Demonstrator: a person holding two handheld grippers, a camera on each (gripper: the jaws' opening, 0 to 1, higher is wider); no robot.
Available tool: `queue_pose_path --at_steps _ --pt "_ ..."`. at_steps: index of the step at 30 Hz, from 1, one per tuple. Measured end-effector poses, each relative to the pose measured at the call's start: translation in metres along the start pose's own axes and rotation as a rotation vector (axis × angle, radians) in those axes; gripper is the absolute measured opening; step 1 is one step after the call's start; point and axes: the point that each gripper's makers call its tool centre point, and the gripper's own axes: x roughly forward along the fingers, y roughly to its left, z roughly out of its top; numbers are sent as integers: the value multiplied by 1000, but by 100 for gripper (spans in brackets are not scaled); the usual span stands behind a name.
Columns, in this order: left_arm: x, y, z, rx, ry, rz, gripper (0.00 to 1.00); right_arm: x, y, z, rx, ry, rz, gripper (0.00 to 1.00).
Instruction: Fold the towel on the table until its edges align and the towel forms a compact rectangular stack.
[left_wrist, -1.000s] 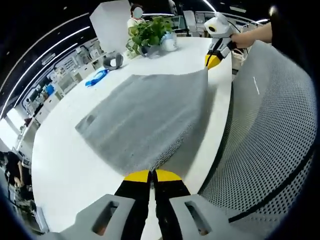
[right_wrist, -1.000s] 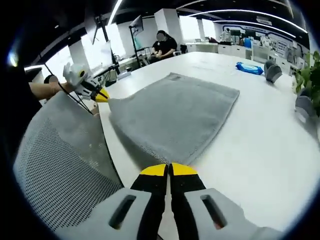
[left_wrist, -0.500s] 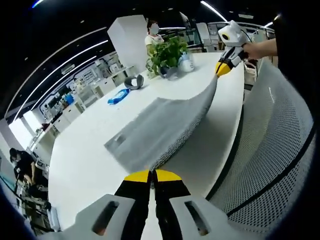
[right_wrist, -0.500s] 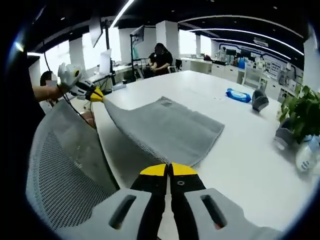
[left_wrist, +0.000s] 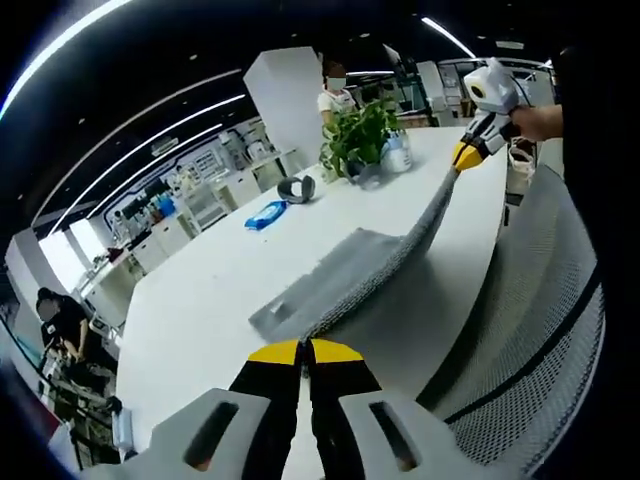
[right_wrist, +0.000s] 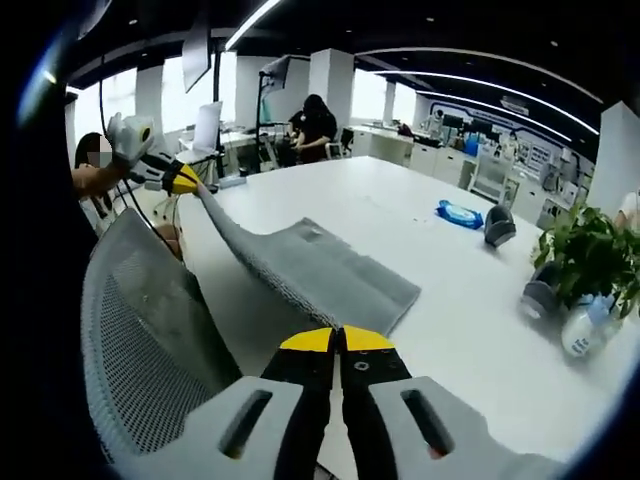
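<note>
left tool (left_wrist: 305, 350): clamped on near towel (left_wrist: 345, 280) corner | right tool (right_wrist: 338, 340): clamped on other near corner | towel: soft, light, sags between grips; far edge rests on bench (left_wrist: 210, 290); hold corners

— Any lettering, labels or numbers legible anywhere?
— None. Far wall signage in the right gripper view too blurred to read; blue packet (right_wrist: 462, 213) on the table (right_wrist: 400, 210) too small to make out.
</note>
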Motion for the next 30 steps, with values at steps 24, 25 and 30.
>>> queue_pose_path --at_steps 24,25,30 --pt "-25 19 26 33 29 55 2 -25 6 42 39 -60 -46 0" --pt "-24 18 25 39 36 53 2 -22 6 39 41 -55 -47 0" --pt "-19 19 24 50 47 35 2 -16 0 35 50 -33 -54 0"
